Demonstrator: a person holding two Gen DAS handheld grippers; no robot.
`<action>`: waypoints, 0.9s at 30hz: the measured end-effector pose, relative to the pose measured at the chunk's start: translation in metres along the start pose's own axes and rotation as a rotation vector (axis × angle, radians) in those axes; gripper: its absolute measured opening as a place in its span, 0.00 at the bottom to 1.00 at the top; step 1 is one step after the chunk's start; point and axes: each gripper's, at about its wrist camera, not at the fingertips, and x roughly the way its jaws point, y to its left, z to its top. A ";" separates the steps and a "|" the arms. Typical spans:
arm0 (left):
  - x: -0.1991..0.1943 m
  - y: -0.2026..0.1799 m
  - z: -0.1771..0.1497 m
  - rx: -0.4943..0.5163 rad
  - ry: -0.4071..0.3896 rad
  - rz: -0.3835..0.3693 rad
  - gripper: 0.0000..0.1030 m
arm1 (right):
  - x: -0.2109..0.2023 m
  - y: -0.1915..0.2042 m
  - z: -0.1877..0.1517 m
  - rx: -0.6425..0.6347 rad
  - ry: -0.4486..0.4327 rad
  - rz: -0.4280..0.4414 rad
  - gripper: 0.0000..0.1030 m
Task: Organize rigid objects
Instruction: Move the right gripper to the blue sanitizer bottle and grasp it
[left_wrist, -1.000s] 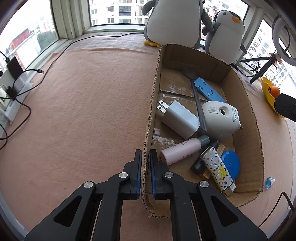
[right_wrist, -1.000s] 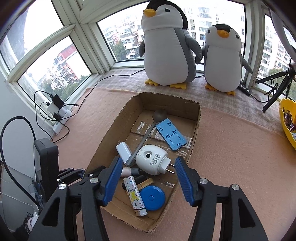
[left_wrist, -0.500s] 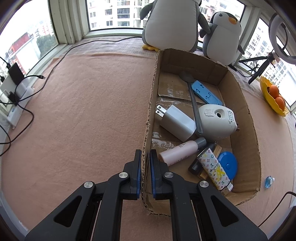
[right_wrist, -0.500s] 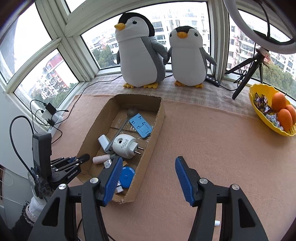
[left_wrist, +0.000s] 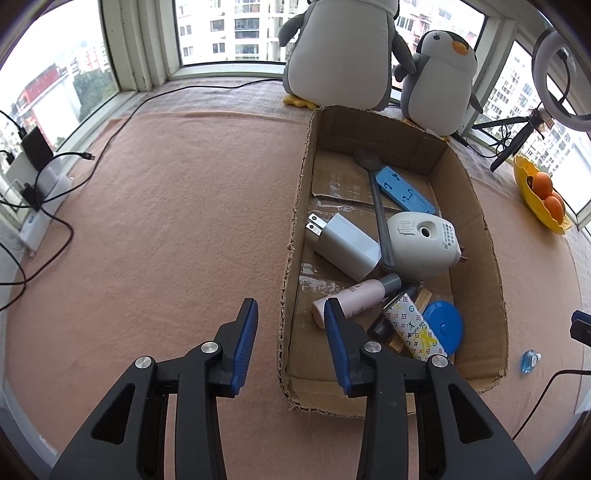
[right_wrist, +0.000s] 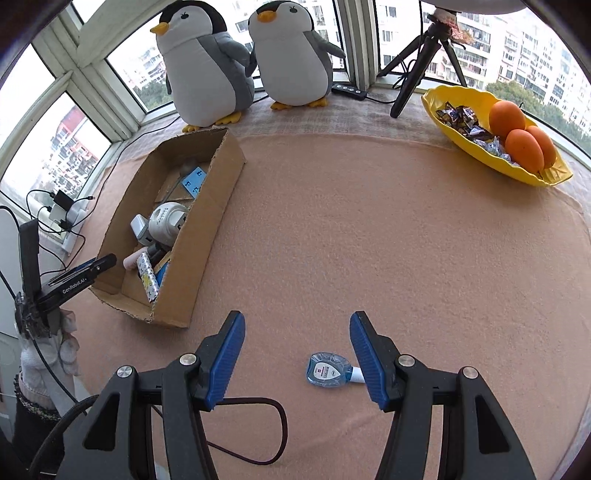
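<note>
A cardboard box (left_wrist: 480, 229) (right_wrist: 207, 206) on the peach cloth holds a white charger (left_wrist: 343, 240), a white plug device (left_wrist: 421, 240), a grey spoon (left_wrist: 376, 199), a blue stand (left_wrist: 404, 190), a pink tube (left_wrist: 354, 297), a patterned lighter (left_wrist: 413, 328) and a blue disc (left_wrist: 443, 326). My left gripper (left_wrist: 290, 325) is open, straddling the box's near-left wall. A small blue bottle (right_wrist: 327, 373) (left_wrist: 528, 362) lies on the cloth outside the box. My right gripper (right_wrist: 297, 332) is open above the bottle, which lies by the right finger.
Two plush penguins (right_wrist: 207, 66) (right_wrist: 291, 55) stand at the window. A yellow dish (right_wrist: 495, 125) with oranges and sweets sits at the right. A tripod (right_wrist: 417, 66) stands behind. Chargers and cables (left_wrist: 33, 184) lie at the left; a dark cable (right_wrist: 255, 432) loops near my right gripper.
My left gripper opened, letting go of the box wall. My right gripper swung right, away from the box, and came down over the small blue bottle.
</note>
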 end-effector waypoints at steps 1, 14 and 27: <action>-0.001 0.000 0.000 -0.002 -0.002 0.002 0.36 | 0.003 -0.003 -0.004 -0.009 0.015 0.001 0.53; -0.027 0.018 -0.008 -0.055 -0.027 0.032 0.36 | 0.035 -0.018 -0.033 -0.287 0.166 -0.103 0.35; -0.045 0.027 -0.026 -0.125 -0.033 0.056 0.36 | 0.070 0.012 -0.045 -0.588 0.257 -0.121 0.35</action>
